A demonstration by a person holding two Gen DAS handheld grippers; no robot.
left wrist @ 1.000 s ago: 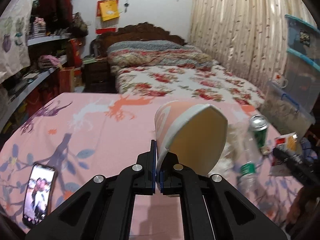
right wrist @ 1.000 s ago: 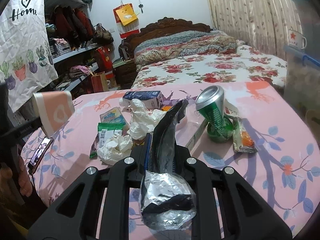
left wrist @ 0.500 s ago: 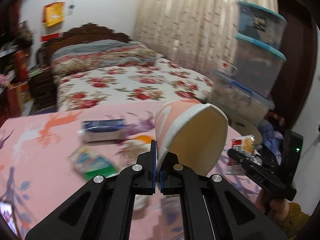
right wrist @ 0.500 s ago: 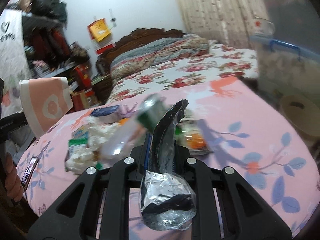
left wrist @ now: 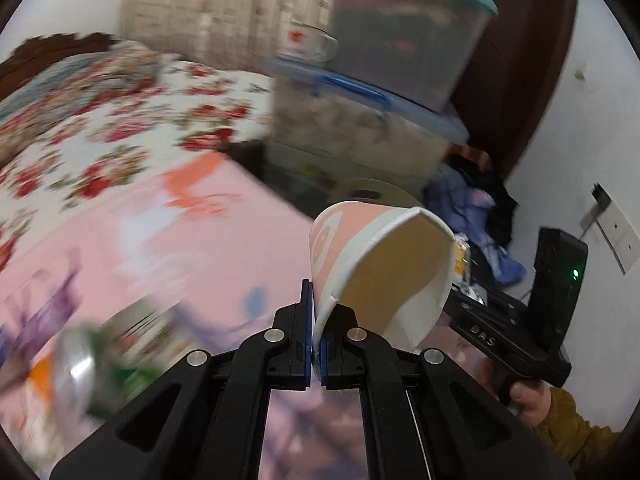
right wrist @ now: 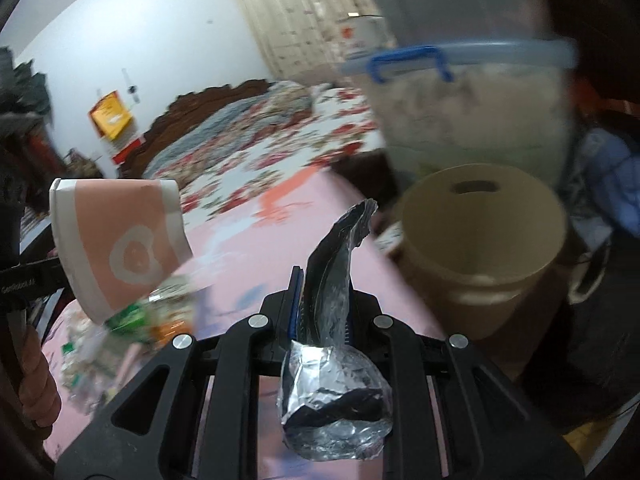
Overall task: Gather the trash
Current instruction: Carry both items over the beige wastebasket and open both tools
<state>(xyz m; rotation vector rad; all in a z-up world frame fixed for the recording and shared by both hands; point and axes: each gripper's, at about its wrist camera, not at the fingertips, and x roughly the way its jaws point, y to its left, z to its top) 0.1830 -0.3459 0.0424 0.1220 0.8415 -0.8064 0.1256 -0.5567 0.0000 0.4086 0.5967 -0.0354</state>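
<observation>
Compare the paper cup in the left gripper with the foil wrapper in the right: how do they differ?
The paper cup is rigid, pink and white, and keeps its shape; the foil wrapper is silvery, dark and crumpled. The cup is pinched by its rim and tilts sideways; the wrapper is gripped mid-length, one end sticking up, the other bunched below. Both are clamped in shut fingers, off the bedspread.

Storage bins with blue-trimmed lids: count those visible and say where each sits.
2. The lower bin sits beside the bed, behind the tan trash can; the upper bin is stacked on it. Blur may hide others.
</observation>
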